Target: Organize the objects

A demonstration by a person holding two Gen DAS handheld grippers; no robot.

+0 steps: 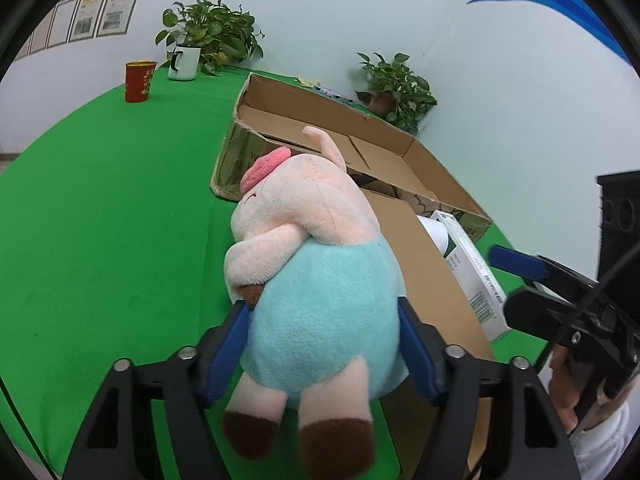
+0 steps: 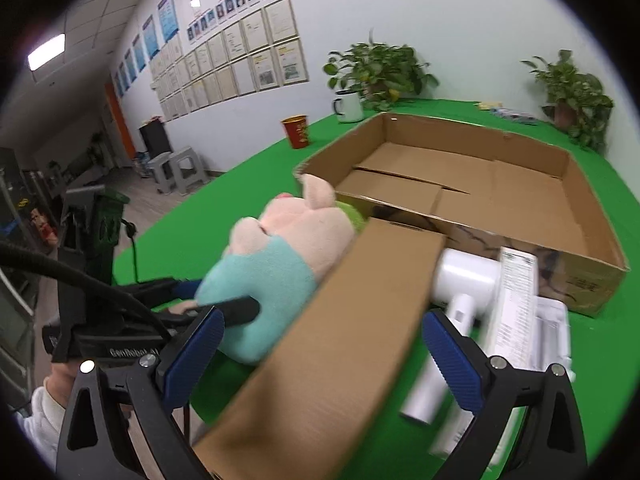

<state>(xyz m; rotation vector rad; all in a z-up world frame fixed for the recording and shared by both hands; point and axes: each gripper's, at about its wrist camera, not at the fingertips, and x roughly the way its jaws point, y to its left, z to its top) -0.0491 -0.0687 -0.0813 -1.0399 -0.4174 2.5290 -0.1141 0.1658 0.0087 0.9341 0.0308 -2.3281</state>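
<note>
A plush pig with a pink head and a light blue body sits between the blue pads of my left gripper, which is shut on its belly, legs toward the camera. In the right wrist view the pig and the left gripper are at the left. My right gripper is open, its fingers astride a brown cardboard flap without touching it. The right gripper also shows at the right edge of the left wrist view. Behind the pig lies a shallow open cardboard box, empty inside.
A white hair dryer and a white carton lie right of the flap. On the green tablecloth stand a red cup, a white mug and two potted plants. Grey stools stand on the floor.
</note>
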